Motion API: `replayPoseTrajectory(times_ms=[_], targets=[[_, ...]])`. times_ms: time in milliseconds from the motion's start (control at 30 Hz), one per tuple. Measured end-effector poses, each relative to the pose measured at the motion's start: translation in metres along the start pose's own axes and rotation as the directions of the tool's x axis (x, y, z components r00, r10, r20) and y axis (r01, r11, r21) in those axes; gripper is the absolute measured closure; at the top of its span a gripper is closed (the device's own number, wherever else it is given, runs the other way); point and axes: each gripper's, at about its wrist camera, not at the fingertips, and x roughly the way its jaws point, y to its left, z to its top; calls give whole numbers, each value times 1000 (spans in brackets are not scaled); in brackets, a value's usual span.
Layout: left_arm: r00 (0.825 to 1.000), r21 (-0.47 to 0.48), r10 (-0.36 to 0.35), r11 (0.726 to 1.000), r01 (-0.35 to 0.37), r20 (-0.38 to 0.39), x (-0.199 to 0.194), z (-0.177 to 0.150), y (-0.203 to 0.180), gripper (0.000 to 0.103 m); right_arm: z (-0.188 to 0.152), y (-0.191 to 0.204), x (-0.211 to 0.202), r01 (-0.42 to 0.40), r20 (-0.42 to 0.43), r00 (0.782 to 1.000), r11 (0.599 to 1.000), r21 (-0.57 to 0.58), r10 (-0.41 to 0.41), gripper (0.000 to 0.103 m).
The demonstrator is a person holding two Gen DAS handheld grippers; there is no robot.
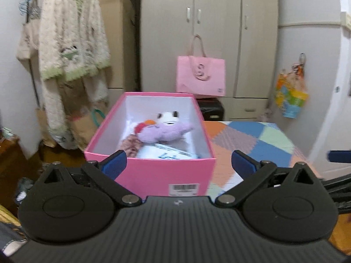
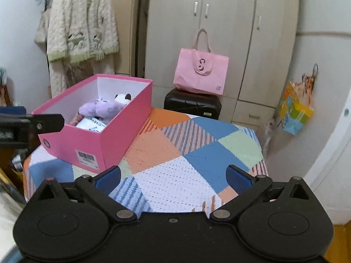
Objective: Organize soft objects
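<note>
Nearby, pink bag (image 2: 200,74) on black suitcase (image 2: 192,104), cardigan (image 2: 81,22) hanging left.

Both wrist views look down, sharing the pink box (image 1: 151,173) nearby.

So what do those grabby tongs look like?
Both look the same. The left tongs and right tongs are black plastic with a ribbed middle plate, two big round discs like ears, and jointed arms held by silver pins. Each finger tip wears a dark blue pad. No cables, hands or sleeves show.
</note>
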Motion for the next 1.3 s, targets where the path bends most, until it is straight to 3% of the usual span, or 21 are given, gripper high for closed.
replayPoseTrajectory(times_ms=[167, 333, 500, 900, 1300], targets=[[998, 20, 66, 998, -66, -9, 6, -9, -5, 0, -9, -2, -4, 52, 37, 998, 998, 40, -54, 0], [999, -1, 44, 999, -44, -20, 4, -11, -10, 0, -12, -8, -8, 28, 41, 999, 996, 88, -32, 0], [999, 26, 48, 999, -48, -9, -4, -18, -19, 0, -16, -3, -19, 73, 79, 994, 996, 47, -76, 0], [995, 92, 95, 992, -91, -40, -5, -25, -28, 0, -22, -11, -36, 128, 78, 988, 987, 94, -136, 0], [994, 91, 48, 995, -40, -95, -13, -16, -29, 0, -24, -10, -50, 166, 100, 979, 981, 95, -176, 0]])
